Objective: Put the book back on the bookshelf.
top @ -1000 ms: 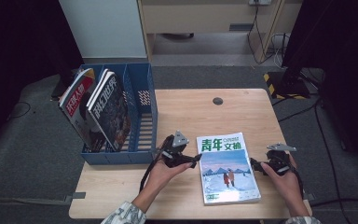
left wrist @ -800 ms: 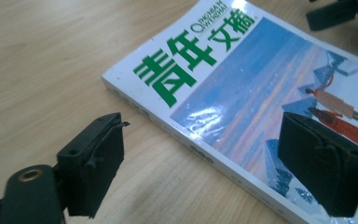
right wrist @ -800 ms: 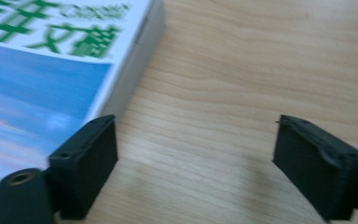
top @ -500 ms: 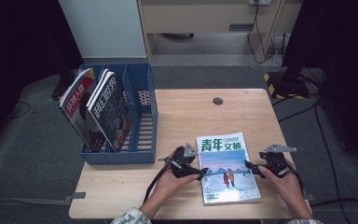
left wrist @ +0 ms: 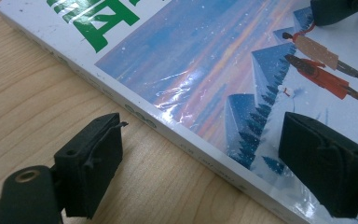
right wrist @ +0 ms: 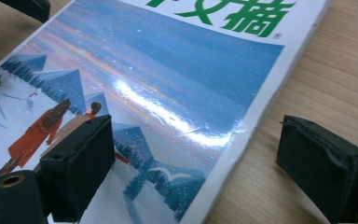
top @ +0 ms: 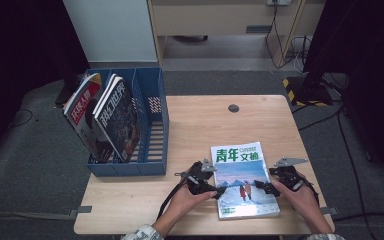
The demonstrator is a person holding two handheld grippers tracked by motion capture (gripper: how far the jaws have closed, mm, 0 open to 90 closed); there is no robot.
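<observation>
Your left gripper (top: 216, 190) stands wide, jaws straddling the magazine's (top: 242, 180) left long edge: one jaw on bare wood, the other above the cover, pads not pressing. Your right gripper (top: 262, 188) does the same on the opposite edge; its jaws narrowed and have just been opening again, the edge between them, nothing clamped.

Changed over the last second: your left hand has come down from the magazine's upper left corner to mid-edge, low to the table (top: 195, 125). The right has crept in toward the cover. The magazine itself lies flat where it was, near the front edge of the table, right of centre. Reads as both tools set for a two-sided lift, not yet gripped.

Around: blue file rack (top: 152, 125) at the table's left, two magazines (top: 105, 117) leaning in its left-hand slots, right-hand slot free. Small dark cap (top: 233, 108) near the far edge. Path from magazine to rack looks unobstructed.
</observation>
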